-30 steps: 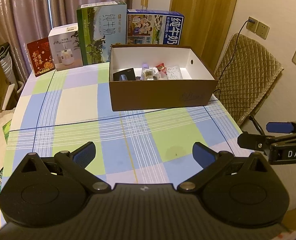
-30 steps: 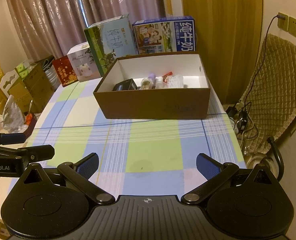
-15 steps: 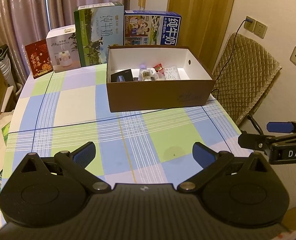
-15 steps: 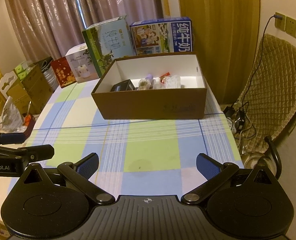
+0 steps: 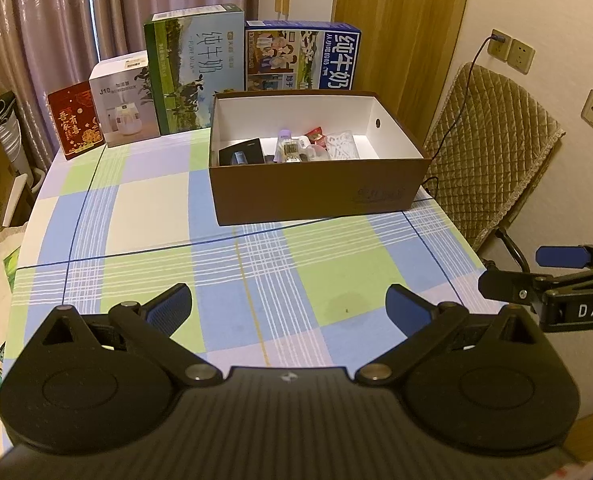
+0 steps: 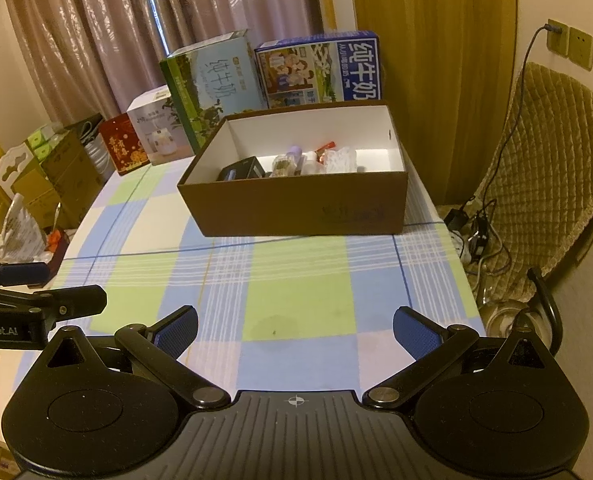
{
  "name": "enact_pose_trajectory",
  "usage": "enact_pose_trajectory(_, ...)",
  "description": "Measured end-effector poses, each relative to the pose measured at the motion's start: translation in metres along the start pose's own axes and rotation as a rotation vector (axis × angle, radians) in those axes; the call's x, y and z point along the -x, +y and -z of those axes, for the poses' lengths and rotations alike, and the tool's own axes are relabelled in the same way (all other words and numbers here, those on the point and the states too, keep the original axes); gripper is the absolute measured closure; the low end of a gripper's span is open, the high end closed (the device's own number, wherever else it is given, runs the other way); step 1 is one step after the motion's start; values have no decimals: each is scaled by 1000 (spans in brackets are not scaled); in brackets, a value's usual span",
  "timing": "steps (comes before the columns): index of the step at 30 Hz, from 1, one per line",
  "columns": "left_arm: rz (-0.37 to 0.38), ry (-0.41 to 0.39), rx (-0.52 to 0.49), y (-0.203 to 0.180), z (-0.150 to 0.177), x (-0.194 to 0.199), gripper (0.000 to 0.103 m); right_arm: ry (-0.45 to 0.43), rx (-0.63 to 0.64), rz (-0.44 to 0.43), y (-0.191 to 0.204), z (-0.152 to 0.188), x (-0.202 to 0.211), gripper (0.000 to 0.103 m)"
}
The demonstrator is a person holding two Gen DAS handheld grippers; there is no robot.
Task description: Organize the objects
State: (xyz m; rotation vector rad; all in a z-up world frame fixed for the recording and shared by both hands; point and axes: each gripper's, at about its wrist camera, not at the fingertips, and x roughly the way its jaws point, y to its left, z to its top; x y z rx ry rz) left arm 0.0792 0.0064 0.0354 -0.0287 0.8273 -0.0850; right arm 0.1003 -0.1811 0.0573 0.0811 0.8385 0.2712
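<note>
We held the left gripper and right gripper low over the near tabletop, both jaws spread wide and empty. The open cardboard box sat at twelve o'clock, small items already inside. Collection looked finished; next, we judged, came sorting within the box.

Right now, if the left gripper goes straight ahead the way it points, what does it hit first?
Probably the brown box: the open left gripper points over bare tablecloth toward its front wall. Depth and height are unclear.
</note>
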Motion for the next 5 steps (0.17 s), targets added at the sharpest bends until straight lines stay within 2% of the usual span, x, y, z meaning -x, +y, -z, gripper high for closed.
enact_pose_trajectory(5, -5, -11, -18, -3, -2, -1, 1, 1, -1, -2, -1, 0, 0, 2)
